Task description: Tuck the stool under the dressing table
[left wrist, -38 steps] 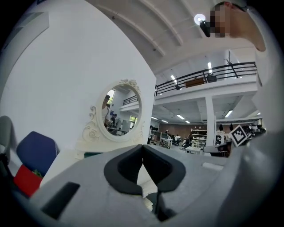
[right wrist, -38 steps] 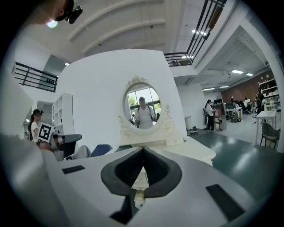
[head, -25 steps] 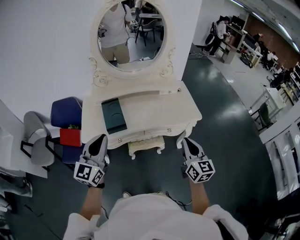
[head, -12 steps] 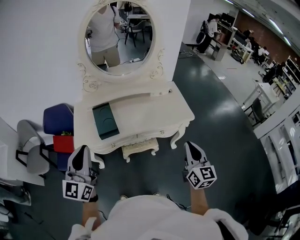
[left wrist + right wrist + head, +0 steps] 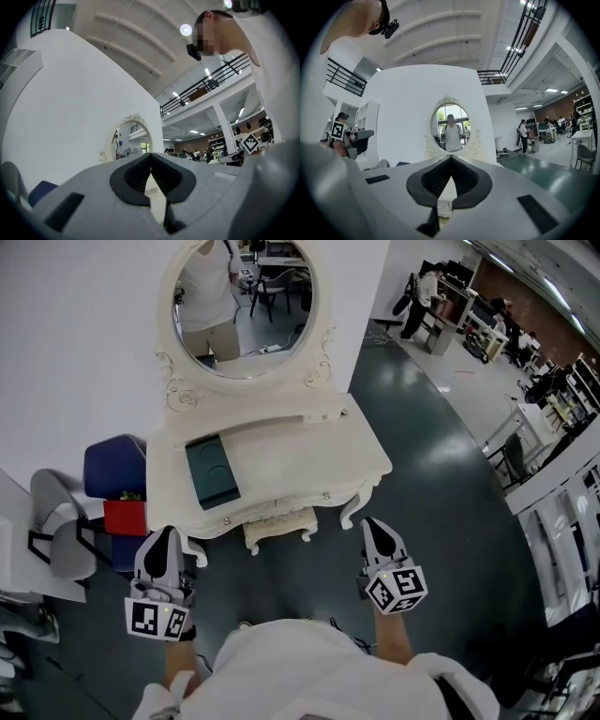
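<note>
In the head view a cream dressing table [image 5: 309, 460] with an oval mirror [image 5: 246, 306] stands against the white wall. The cream stool [image 5: 278, 526] sits under its front edge, only its front part and two legs showing. My left gripper [image 5: 164, 544] hangs shut and empty in front of the table's left corner, apart from it. My right gripper [image 5: 373, 530] is shut and empty too, just off the table's right front leg. In the left gripper view the left gripper [image 5: 150, 156] has its jaws met; the right gripper [image 5: 450, 159] looks the same, with the mirror [image 5: 451, 125] ahead.
A dark green box [image 5: 211, 472] lies on the tabletop's left side. A blue chair [image 5: 111, 470] holding a red box [image 5: 126, 517] stands left of the table, with a grey chair [image 5: 56, 545] beside it. Dark green floor [image 5: 450, 465] stretches right toward desks and people.
My left gripper has drawn back from the table's left front corner, down and left in the head view. The right gripper has barely shifted. The stool stays under the table.
</note>
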Available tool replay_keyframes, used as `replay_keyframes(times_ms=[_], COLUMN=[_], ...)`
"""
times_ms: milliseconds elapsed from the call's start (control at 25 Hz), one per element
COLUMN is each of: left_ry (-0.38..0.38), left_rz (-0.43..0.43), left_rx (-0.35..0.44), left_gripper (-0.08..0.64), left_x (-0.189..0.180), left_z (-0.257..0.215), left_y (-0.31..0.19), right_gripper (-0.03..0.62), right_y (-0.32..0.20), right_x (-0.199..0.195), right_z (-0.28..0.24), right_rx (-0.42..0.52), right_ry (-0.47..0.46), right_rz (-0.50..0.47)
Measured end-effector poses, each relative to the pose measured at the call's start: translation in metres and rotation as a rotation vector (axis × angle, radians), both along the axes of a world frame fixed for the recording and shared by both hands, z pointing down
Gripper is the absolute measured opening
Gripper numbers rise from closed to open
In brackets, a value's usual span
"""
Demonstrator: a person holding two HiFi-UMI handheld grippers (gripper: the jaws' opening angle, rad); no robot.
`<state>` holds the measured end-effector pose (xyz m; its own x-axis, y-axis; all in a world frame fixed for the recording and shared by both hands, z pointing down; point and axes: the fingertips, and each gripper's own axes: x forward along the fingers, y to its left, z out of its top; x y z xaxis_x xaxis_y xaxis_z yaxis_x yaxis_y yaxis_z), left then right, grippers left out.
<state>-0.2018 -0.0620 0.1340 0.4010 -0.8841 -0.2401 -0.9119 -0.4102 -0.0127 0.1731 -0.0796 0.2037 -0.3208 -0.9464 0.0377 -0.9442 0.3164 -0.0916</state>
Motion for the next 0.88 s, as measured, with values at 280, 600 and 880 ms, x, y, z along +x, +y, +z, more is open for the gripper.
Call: replay_keyframes(times_ms=[280,600,880], left_ry=[0.014,0.027,0.051], left_rz=[0.007,0.014,0.02], left_rx=[0.004,-0.002,0.006], left_gripper=[0.017,0.017,0.017], left_x=[-0.006,-0.006,-0.008], left_z=[-0.005,-0.002,-0.002], left_y=[-0.007,-0.01,-0.013], right_gripper=[0.002,0.002,0.002], right_y=[-0.012,-0.018,-0.023], right_x=[-0.023,-0.032,-0.036], right_z=[-0.006,-0.01,-0.017], right_rx=[0.005,-0.001,0.006], right_ry=[0.021,0.042,0.063], right_rz=[-0.038,-0.06,-0.071])
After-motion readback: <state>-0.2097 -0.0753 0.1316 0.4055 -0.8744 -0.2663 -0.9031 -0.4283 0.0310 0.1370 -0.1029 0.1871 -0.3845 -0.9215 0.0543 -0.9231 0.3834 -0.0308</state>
